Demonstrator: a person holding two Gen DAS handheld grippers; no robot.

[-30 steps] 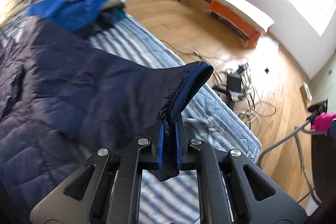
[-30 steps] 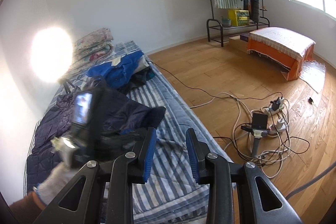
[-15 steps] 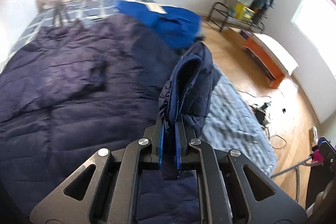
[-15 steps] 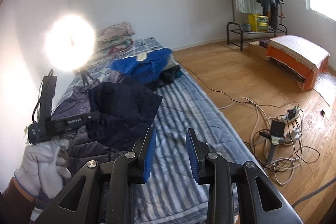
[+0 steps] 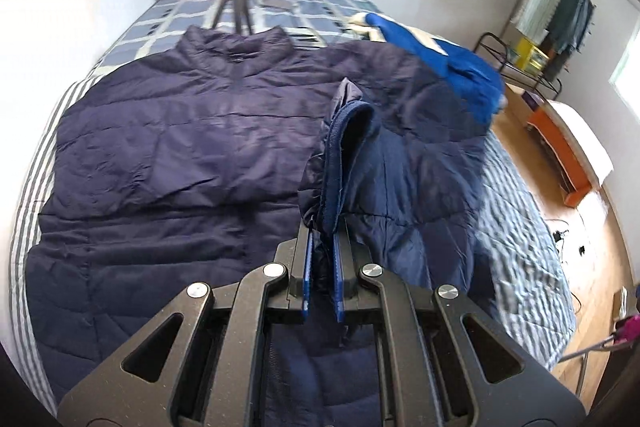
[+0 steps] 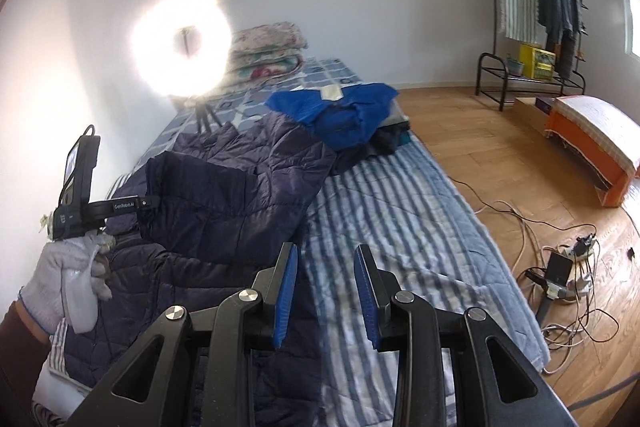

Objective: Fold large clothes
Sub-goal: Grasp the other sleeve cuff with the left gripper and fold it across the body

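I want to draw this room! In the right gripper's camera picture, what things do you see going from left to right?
White-gloved hand → navy puffer jacket → blue garment → striped bedcover → tangle of cables → orange bench.

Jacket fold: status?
Left gripper shut on sleeve cuff, lifted over navy jacket. Right gripper open, empty. Blue garment lies beside the jacket.

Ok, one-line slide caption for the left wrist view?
Left gripper clamps the navy puffer jacket's sleeve cuff, raised above the jacket's body.
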